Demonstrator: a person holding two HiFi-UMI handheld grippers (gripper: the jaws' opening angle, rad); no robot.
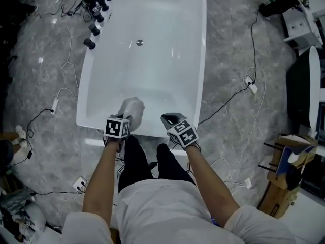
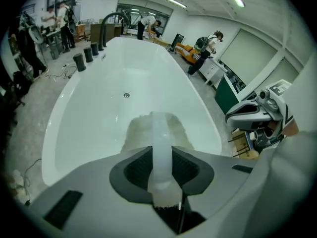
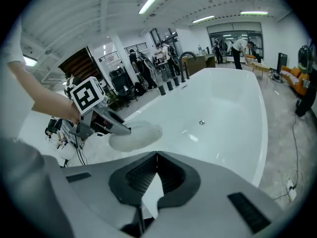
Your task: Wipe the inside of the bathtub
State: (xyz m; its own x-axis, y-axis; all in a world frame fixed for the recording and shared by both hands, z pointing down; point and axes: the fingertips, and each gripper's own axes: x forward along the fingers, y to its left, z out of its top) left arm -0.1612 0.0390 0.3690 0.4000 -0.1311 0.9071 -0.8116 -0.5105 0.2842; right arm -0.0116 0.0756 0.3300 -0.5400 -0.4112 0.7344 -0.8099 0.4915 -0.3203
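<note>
Left tool, clamped on the cloth, hung at the near end of the bathtub, which ran lengthwise ahead; right tool was closed, empty

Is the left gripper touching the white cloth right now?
Touching. In the left gripper view, the left gripper has its jaws clamped on a strip of the white cloth.
</note>
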